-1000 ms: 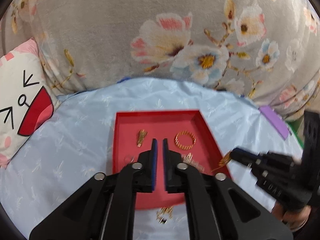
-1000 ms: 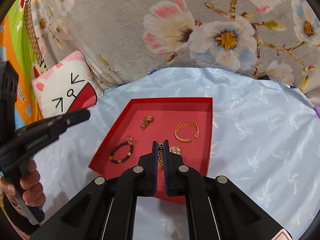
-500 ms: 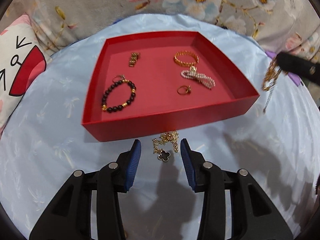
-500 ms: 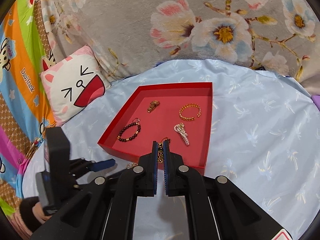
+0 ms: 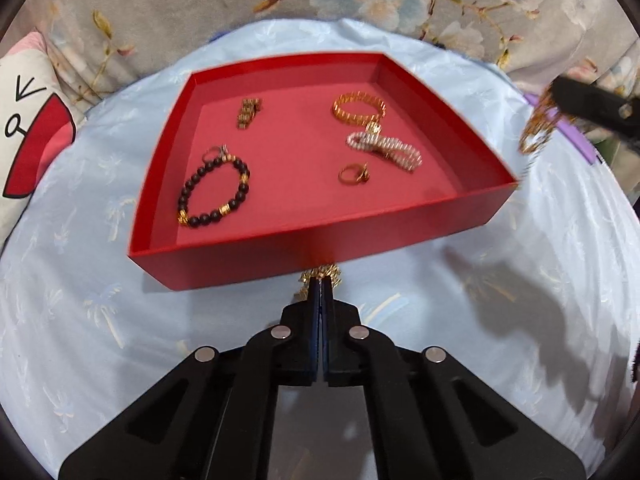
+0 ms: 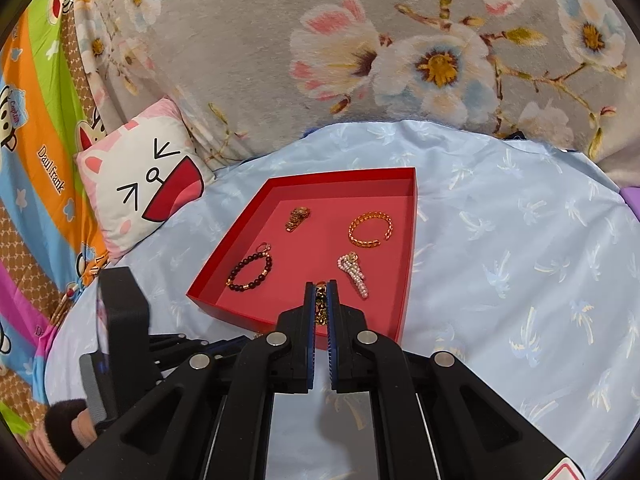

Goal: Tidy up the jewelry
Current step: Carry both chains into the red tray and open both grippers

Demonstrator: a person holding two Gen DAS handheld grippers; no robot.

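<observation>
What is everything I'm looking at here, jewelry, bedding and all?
red tray: one, red, on the blue sheet
beaded bracelet: one, dark with gold spacers, tray's near left
gold link piece: one, tray's far left
gold cuff bracelet: one, tray's far right
pearl piece: one, white, below the cuff
gold ring: one, tray's middle
gold chains: two, one in each tool
blue sheet: one, pale blue
cartoon pillow: one, white and pink, left
floral blanket: one, grey, behind
left tool: shut on a chain in front of the tray
right tool: shut on a chain
</observation>
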